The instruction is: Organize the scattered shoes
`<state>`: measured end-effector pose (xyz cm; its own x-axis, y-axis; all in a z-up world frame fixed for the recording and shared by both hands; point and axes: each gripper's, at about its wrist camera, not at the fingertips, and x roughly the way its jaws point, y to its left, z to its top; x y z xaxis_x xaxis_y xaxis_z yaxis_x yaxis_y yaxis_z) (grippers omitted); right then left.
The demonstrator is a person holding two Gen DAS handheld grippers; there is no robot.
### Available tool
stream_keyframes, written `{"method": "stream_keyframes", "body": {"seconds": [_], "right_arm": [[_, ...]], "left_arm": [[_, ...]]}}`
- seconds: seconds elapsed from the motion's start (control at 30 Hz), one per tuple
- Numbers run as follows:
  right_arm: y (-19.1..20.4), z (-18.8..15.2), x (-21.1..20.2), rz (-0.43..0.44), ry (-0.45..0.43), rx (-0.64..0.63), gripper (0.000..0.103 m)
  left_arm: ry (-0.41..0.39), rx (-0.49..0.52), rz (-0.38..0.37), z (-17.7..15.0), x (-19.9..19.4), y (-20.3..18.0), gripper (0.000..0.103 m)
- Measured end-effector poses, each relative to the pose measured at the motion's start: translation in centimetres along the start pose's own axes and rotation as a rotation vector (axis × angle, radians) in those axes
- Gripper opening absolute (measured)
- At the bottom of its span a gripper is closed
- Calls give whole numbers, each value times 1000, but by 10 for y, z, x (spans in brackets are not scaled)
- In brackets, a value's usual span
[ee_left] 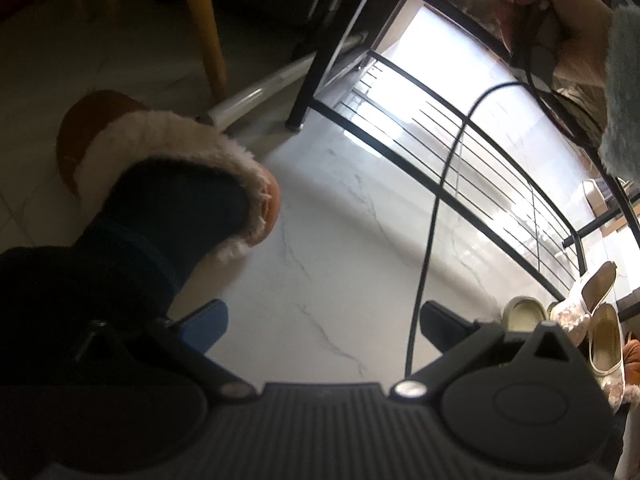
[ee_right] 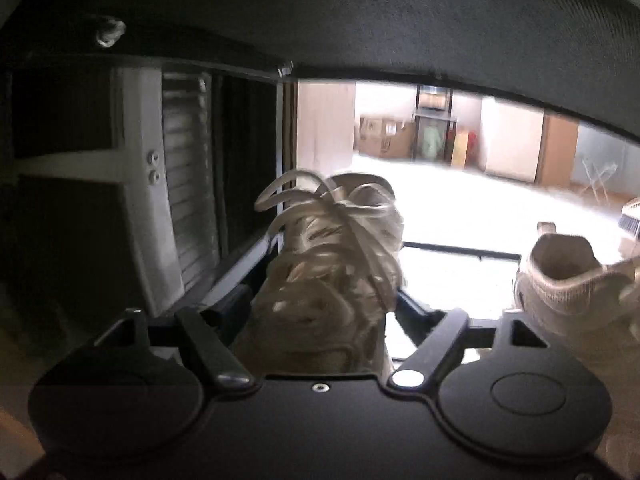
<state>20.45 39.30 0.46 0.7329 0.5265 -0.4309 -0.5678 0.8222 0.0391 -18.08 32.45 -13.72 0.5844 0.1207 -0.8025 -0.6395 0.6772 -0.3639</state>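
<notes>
In the right wrist view a white laced sneaker [ee_right: 332, 264] rests on a bar shelf of the black shoe rack [ee_right: 460, 251]. It lies between the wide-spread jaws of my right gripper [ee_right: 324, 306], and a narrow gap shows at the right finger. A second white sneaker [ee_right: 568, 280] stands to its right, heel opening towards me. In the left wrist view my left gripper [ee_left: 324, 320] hangs open over the white marble floor [ee_left: 320, 248] with nothing between its fingers. Several pale flat shoes [ee_left: 588, 308] lie at the rack's foot on the right.
A person's foot in a brown fur-lined slipper [ee_left: 168, 160] stands at the left. The black wire rack [ee_left: 460, 152] crosses the upper right, with a hand [ee_left: 560, 20] and a black cable [ee_left: 432, 220] before it. A yellow chair leg [ee_left: 208, 40] stands behind. A dark upper shelf [ee_right: 320, 20] hangs low overhead.
</notes>
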Motion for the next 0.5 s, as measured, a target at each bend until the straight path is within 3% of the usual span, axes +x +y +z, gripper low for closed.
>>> {"method": "stream_keyframes", "body": {"seconds": [0.07, 0.17, 0.23, 0.37, 0.5], "right_arm": [[-8, -1, -22, 45, -33, 33, 100], [-17, -5, -72, 110, -119, -19, 103], [-27, -8, -103, 107, -159, -70, 103], [-61, -13, -146, -31, -200, -186, 103], [-95, -10, -136, -170, -106, -157, 103]], "left_arm": [[-2, 2, 6, 0, 0, 0, 102], [12, -11, 2, 0, 1, 2, 102], [22, -16, 0, -1, 3, 2, 102], [33, -9, -10, -4, 3, 0, 102], [30, 12, -6, -5, 2, -4, 102]]}}
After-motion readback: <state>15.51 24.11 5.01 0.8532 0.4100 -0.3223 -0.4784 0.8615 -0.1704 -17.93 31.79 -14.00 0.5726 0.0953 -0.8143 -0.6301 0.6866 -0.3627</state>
